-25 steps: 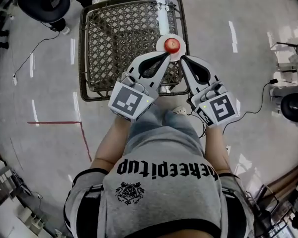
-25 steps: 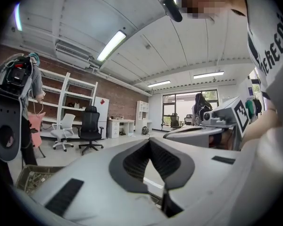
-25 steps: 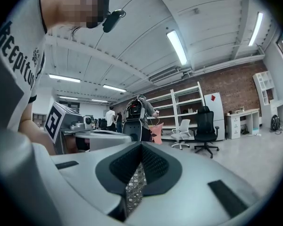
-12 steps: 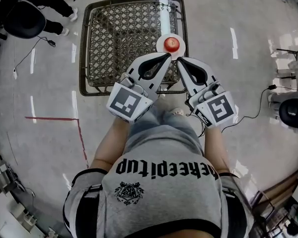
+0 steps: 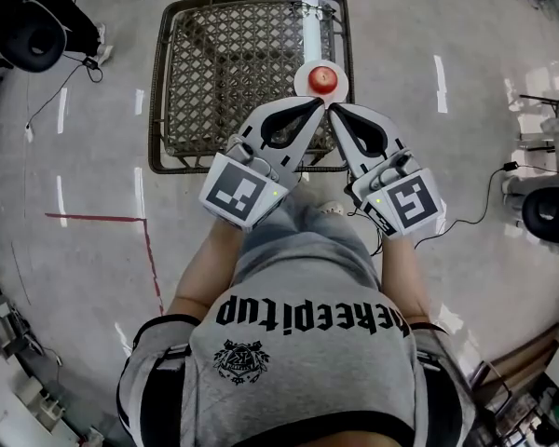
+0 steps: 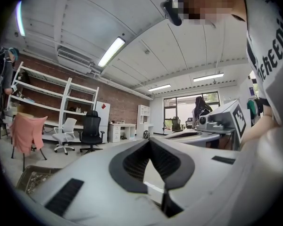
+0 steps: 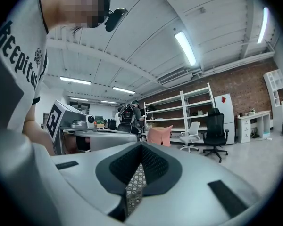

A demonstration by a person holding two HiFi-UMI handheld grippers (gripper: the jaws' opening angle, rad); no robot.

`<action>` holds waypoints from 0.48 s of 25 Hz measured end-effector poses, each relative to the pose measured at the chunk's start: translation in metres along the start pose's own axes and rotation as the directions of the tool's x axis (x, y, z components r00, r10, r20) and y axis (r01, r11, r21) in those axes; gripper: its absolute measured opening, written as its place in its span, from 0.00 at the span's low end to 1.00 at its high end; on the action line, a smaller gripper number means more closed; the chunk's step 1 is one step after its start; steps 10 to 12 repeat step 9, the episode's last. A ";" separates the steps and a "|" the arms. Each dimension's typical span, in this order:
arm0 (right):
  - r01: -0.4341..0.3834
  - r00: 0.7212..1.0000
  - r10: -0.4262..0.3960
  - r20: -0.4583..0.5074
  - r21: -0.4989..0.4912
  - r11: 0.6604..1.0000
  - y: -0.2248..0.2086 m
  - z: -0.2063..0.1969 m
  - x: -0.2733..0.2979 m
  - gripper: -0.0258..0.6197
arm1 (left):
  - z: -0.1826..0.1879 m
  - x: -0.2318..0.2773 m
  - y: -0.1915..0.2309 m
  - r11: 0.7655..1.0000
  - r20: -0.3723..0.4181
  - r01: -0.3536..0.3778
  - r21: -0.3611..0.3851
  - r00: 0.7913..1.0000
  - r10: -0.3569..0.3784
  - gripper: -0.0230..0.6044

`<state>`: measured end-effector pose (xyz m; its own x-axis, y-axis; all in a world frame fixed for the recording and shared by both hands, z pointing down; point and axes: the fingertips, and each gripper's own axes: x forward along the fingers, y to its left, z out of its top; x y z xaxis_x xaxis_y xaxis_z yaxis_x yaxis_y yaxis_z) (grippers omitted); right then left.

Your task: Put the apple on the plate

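Observation:
A red apple (image 5: pixel 324 78) sits on a small white plate (image 5: pixel 310 82) near the right edge of a wicker table (image 5: pixel 214 63). In the head view both grippers point at the plate from the near side, side by side. The tip of my left gripper (image 5: pixel 316 104) stops just short of the plate's near rim, and my right gripper (image 5: pixel 333 108) is beside it. Neither touches the apple. The left gripper (image 6: pixel 149 140) has its jaws shut with nothing between them. The right gripper (image 7: pixel 141 145) is shut and empty too. The apple shows in neither gripper view.
The table has a dark frame (image 5: pixel 155 91) and stands on a glossy floor. An office chair (image 5: pixel 33 35) is at the upper left and another chair (image 5: pixel 550 210) at the right, with cables on the floor. A red tape line (image 5: pixel 93 218) runs at the left.
The right gripper's tip has drawn in closer to the left one below the plate. The chair and seated person at the upper left have shifted further left.

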<state>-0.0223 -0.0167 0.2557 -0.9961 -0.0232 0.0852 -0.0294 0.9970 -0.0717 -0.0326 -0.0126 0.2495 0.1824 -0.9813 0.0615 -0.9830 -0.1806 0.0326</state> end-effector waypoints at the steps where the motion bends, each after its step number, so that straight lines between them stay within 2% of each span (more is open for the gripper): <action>1: 0.000 1.000 0.000 0.001 0.000 1.000 0.001 0.001 -0.001 0.03 | 0.001 0.000 -0.001 1.000 0.000 0.000 0.002 1.000 0.000 0.06; 5: 0.006 1.000 -0.006 0.007 0.002 1.000 0.002 0.007 -0.003 0.03 | 0.005 -0.003 -0.001 1.000 -0.013 -0.004 -0.002 1.000 0.004 0.06; 12: 0.014 1.000 -0.014 0.010 0.003 1.000 0.000 0.011 0.001 0.03 | 0.014 -0.002 0.004 1.000 0.022 -0.002 -0.001 1.000 0.002 0.06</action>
